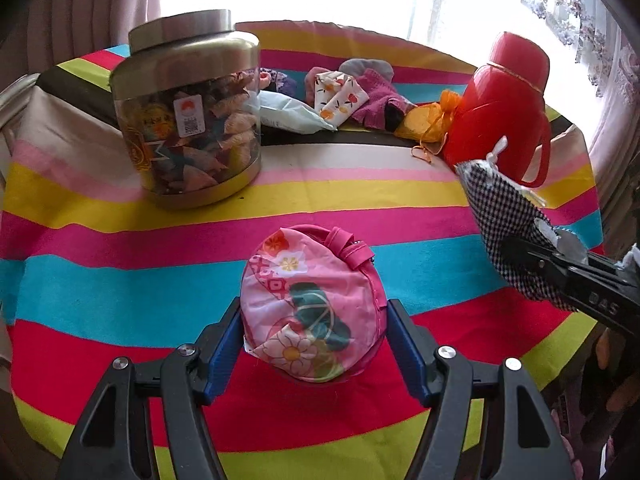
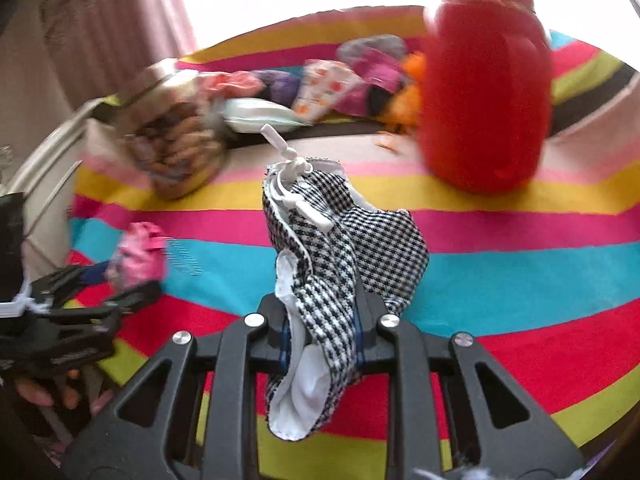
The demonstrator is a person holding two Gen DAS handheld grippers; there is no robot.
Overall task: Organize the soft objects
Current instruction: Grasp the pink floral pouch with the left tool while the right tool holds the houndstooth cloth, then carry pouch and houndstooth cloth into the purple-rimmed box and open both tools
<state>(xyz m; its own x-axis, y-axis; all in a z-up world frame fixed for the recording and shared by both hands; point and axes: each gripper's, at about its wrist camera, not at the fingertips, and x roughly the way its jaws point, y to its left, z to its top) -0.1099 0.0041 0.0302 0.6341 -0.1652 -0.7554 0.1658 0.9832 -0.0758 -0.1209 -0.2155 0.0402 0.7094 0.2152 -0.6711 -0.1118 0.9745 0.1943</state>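
My left gripper (image 1: 314, 332) is shut on a round pink floral pouch (image 1: 312, 300), its blue fingers pressing both sides just above the striped tablecloth. My right gripper (image 2: 322, 320) is shut on a black-and-white houndstooth drawstring pouch (image 2: 344, 240), held above the table. That pouch also shows at the right in the left wrist view (image 1: 508, 224). The pink pouch appears blurred at the left in the right wrist view (image 2: 140, 256). A pile of soft items (image 1: 344, 96) lies at the back of the table: a white packet, a floral cloth, magenta knitwear, an orange mesh bag.
A large clear jar with a metal lid (image 1: 188, 112) stands at the back left. A red thermos jug (image 1: 500, 108) stands at the back right. The round table has a striped cloth (image 1: 120, 272). A curtained window lies behind.
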